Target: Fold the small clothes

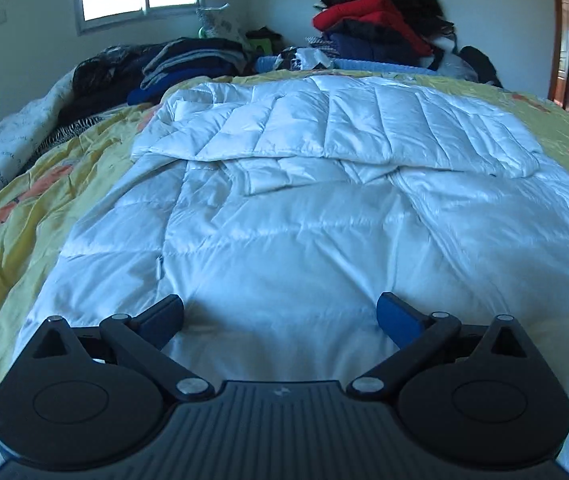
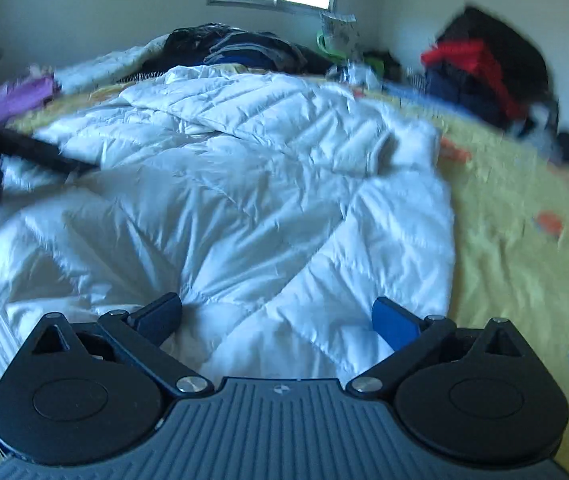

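Left tongs (image 1: 280, 316) splayed over a glossy, quilted white jacket (image 1: 304, 216).

The bed (image 1: 24, 248) is covered by a yellow sheet (image 2: 524, 280) printed with orange shapes. A white quilted jacket (image 1: 304, 208) is laid flat on the sheet at the centre, with a sleeve folded across its upper part. At 11 o'clock in the left wrist view, a stack of dark clothes (image 1: 188, 60) is seen on the bed. At 1 o'clock, a second pile (image 1: 380, 36) with a red garment (image 1: 364, 12) is seen.
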`<state>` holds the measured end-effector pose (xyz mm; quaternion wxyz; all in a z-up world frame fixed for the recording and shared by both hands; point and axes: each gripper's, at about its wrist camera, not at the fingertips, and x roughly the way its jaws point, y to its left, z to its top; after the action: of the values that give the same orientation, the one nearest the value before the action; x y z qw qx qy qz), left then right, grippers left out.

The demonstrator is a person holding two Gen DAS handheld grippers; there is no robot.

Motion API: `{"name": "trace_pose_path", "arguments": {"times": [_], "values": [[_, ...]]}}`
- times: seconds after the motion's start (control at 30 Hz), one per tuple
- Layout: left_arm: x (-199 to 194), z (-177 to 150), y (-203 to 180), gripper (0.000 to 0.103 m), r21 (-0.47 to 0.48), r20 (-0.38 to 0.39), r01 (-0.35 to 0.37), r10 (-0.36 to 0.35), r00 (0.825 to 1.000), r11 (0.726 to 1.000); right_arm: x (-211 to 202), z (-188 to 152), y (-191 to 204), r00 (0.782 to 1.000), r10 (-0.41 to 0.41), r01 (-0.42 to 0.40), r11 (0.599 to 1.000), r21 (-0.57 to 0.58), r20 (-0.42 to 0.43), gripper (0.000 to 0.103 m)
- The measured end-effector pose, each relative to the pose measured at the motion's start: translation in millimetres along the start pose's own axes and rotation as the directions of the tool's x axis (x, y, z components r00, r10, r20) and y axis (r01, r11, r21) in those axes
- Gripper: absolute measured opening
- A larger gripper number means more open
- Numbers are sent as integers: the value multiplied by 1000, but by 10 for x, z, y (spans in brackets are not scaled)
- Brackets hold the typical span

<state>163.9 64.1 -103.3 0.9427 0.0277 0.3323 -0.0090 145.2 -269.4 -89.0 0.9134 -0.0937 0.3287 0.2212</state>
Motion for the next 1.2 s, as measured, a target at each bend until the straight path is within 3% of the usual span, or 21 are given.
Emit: {"name": "trace_pose_path", "arguments": {"times": [0.17,0.3,0.43,0.5,0.53,0.6,0.63,0.67,0.7,0.77,0.8,0.83,0.93,1.03,1.07,1.13,1.2], "values": [[116,103,8,103,-14,-33,-11,10,999,1000,91,82,-53,998,48,-48,999,-2,-33,101],[-39,48,120,103,-47,-28,-16,15,999,999,-16,143,-70,997,27,-24,999,36,-69,101],[-374,-122,534,103,-145,0,-117,119,993,982,-299,65,-276,996,84,-81,979,188,-8,103],[-557,-217,860,103,-219,13,-218,226,974,951,-393,14,-403,996,90,-88,960,265,4,103],[-645,-265,1053,103,-274,7,-285,299,954,918,-426,-18,-475,996,91,-88,948,305,4,103],[-814,-366,1487,103,-414,-42,-412,435,899,812,-474,-74,-607,997,77,-73,922,380,4,103],[-907,-431,1711,103,-499,-68,-435,467,882,749,-491,-106,-680,997,75,-70,904,421,6,103],[-1006,-510,1926,103,-602,-87,-419,467,880,680,-499,-135,-747,996,84,-78,884,461,8,103],[-1089,-602,2127,103,-710,-88,-351,418,904,610,-497,-158,-808,995,97,-90,862,499,13,103],[-1134,-788,2427,103,-867,-5,-105,202,979,487,-481,-209,-914,990,136,-127,804,581,29,102],[-1123,-843,2481,103,-899,50,-7,117,992,438,-461,-235,-944,987,155,-145,779,610,37,101],[-1103,-848,2481,103,-905,87,54,59,994,423,-445,-252,-958,985,166,-157,761,629,44,102],[-904,-740,2310,103,-849,112,178,-158,981,498,-448,-236,-908,984,175,-159,763,627,37,102],[-720,-692,2095,103,-806,74,233,-298,952,544,-457,-219,-834,983,185,-153,789,595,6,102],[-689,-685,2051,103,-795,62,243,-323,944,556,-466,-203,-811,981,192,-152,795,587,-5,102],[-735,-684,1942,103,-769,53,245,-323,945,590,-496,-195,-781,979,205,-154,799,581,-23,102],[-736,-672,1910,103,-765,42,273,-378,925,583,-526,-213,-793,973,228,-166,782,601,-28,102]]}}
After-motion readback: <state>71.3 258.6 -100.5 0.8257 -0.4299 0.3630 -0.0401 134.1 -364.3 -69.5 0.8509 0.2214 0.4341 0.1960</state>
